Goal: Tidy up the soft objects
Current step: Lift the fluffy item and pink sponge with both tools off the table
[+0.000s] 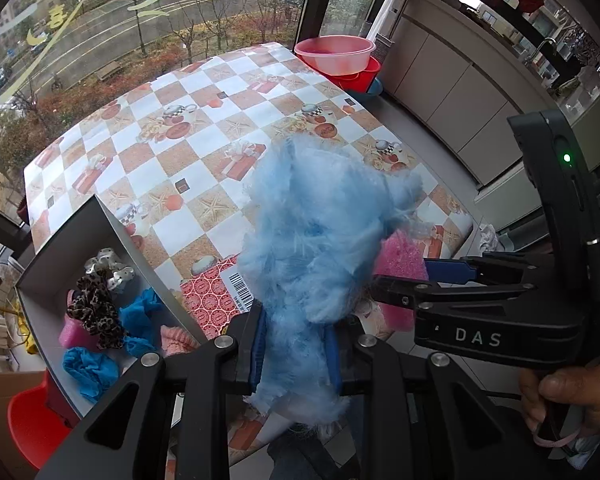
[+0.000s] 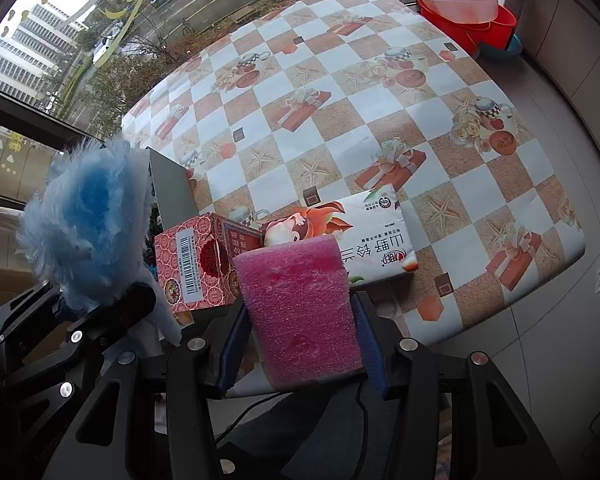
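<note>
My left gripper (image 1: 296, 344) is shut on a fluffy light-blue duster-like object (image 1: 320, 240) and holds it above the table's near edge; it also shows in the right wrist view (image 2: 86, 224). My right gripper (image 2: 300, 348) is shut on a pink foam sponge (image 2: 300, 308), which peeks out behind the blue fluff in the left wrist view (image 1: 400, 258). A grey open box (image 1: 76, 236) at the lower left holds scrunchies, blue cloths and pink soft items.
The checkered tablecloth (image 2: 340, 120) covers the table. A red patterned box (image 2: 196, 264) and a tissue pack (image 2: 372, 236) lie near the front edge. Pink and red basins (image 2: 460, 4) stand at the far right corner. A window is behind.
</note>
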`<control>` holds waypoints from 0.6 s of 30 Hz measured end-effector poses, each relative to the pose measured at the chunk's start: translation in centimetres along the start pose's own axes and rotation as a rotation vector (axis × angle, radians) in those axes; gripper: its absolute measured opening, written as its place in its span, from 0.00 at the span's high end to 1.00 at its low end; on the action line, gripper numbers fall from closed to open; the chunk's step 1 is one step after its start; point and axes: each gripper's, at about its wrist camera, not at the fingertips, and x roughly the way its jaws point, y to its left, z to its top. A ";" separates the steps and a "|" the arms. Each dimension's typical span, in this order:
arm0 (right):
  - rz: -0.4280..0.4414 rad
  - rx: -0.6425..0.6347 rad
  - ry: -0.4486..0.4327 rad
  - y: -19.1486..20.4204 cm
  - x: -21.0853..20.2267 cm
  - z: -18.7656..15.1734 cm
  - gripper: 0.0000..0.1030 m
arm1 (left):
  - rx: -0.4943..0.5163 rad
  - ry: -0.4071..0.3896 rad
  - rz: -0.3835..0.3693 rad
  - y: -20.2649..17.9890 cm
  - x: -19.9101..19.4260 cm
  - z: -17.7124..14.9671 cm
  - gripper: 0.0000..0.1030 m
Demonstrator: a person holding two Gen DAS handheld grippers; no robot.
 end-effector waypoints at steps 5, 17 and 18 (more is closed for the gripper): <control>0.004 -0.029 0.005 1.2 0.2 -0.4 0.50 | -0.025 -0.007 0.009 0.8 -0.6 -0.5 0.74; 0.000 -0.078 0.002 3.4 0.2 -0.6 0.50 | -0.069 -0.026 0.018 2.6 -1.4 -1.3 0.74; 0.000 -0.083 0.001 3.6 0.2 -0.6 0.50 | -0.074 -0.026 0.018 2.8 -1.5 -1.4 0.74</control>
